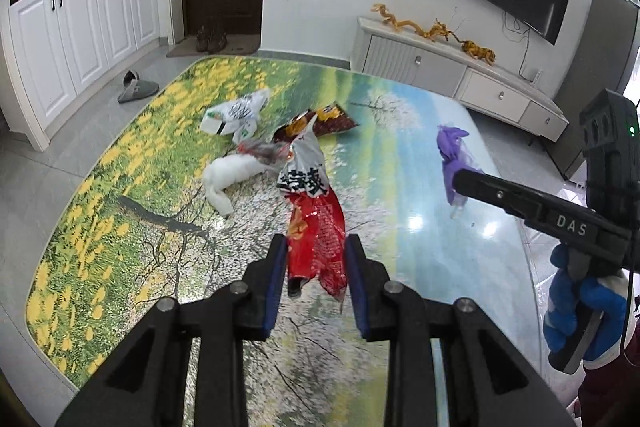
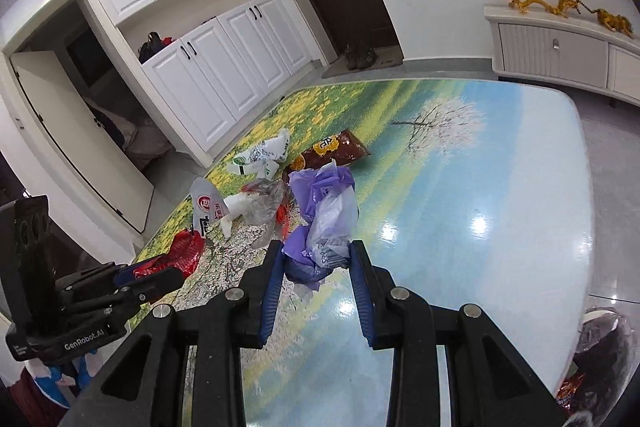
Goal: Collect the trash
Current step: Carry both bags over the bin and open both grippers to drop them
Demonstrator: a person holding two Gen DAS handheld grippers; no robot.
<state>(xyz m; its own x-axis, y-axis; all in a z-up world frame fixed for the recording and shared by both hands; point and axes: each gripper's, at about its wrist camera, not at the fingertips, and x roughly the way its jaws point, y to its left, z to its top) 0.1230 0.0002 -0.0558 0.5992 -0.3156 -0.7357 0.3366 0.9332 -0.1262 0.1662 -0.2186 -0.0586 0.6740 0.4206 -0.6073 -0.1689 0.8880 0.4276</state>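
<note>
A red and white snack wrapper point(image 1: 316, 227) hangs above the table, pinched between the blue pads of my left gripper point(image 1: 316, 267), which is shut on it. In the right wrist view the same gripper point(image 2: 156, 277) comes in from the left with the red wrapper point(image 2: 186, 251) in its tip. My right gripper point(image 2: 316, 261) is shut on a crumpled purple and clear plastic bag point(image 2: 324, 211). The left wrist view shows that purple bag point(image 1: 452, 151) dangling from the right gripper's tip point(image 1: 460, 179), which a blue-gloved hand point(image 1: 580, 307) holds.
On the landscape-print table point(image 1: 400, 155) lie a white and green bag point(image 1: 236, 115), a brown snack bag point(image 1: 334, 119), a white tissue wad point(image 1: 224, 183) and clear plastic point(image 2: 264, 203). A dark bag with trash point(image 2: 600, 359) sits beyond the table's right edge. A slipper point(image 1: 136, 89) lies on the floor.
</note>
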